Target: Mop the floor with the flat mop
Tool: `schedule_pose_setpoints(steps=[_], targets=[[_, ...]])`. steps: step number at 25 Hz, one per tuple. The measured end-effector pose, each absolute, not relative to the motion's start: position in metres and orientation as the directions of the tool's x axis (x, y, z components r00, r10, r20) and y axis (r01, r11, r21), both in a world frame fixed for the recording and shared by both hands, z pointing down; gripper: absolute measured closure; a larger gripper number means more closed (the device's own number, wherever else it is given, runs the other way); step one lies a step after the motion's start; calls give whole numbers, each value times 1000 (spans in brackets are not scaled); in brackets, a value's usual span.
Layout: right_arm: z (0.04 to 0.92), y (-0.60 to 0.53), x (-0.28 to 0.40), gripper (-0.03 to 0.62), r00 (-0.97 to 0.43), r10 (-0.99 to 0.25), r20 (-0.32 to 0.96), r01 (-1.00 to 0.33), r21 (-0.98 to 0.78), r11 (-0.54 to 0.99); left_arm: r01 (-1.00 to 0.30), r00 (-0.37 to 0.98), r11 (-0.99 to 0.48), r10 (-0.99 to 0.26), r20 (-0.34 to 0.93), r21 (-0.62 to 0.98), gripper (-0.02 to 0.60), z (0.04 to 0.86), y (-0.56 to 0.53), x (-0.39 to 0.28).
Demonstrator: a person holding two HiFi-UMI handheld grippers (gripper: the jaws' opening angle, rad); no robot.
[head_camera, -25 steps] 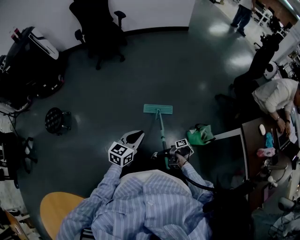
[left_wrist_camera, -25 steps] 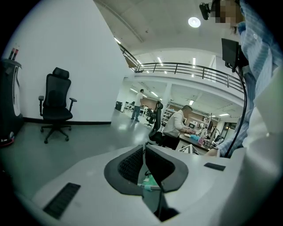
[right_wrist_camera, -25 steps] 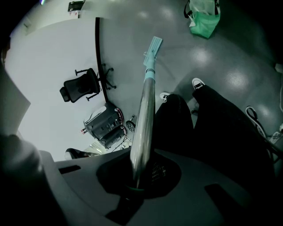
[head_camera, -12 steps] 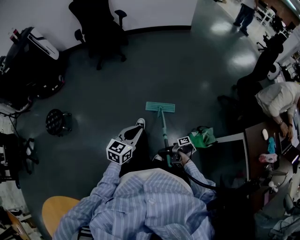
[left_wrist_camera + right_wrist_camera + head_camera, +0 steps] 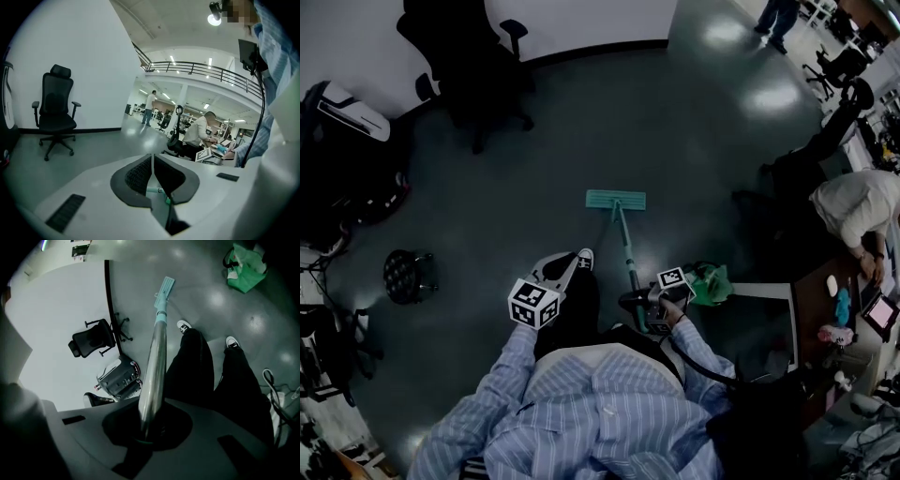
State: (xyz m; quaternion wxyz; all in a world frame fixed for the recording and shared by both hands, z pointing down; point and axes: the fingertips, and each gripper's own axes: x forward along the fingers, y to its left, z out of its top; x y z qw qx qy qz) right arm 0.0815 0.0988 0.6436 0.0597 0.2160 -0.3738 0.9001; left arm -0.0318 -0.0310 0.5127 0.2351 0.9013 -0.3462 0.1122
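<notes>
The flat mop has a teal head (image 5: 616, 199) lying flat on the dark floor ahead of me, and the same head (image 5: 165, 287) shows far down the right gripper view. Its handle (image 5: 627, 258) slopes back to my right gripper (image 5: 639, 305), which is shut on the metal shaft (image 5: 154, 362). In its own view, the right gripper (image 5: 150, 427) closes round the shaft. My left gripper (image 5: 561, 269) hangs over my left leg, away from the handle. In its own view, the left gripper (image 5: 152, 165) has its jaws together with nothing held.
A black office chair (image 5: 464, 66) stands by the far wall, black equipment (image 5: 342, 159) and a small stool (image 5: 403, 272) at the left. A green bag (image 5: 708, 281) lies right of the handle. A desk (image 5: 811, 300) and a seated person (image 5: 853, 202) are at the right.
The mop head has slid a little farther away from me. My left foot has come forward beside the handle. Both grippers keep their state.
</notes>
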Motion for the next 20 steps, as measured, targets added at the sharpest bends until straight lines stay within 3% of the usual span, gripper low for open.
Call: schedule_pose_setpoints(steps=[8,20], targets=[[655,-37,84,574,-891,-85,445,-255,-647,-719,-651,758,-640,-523,390,408,563,532,-121,-47],[695,-233,106,574,-851,-49,522,-349,-633,-691,-651,759,-594,-488,431,473,563,562,-212,-60]])
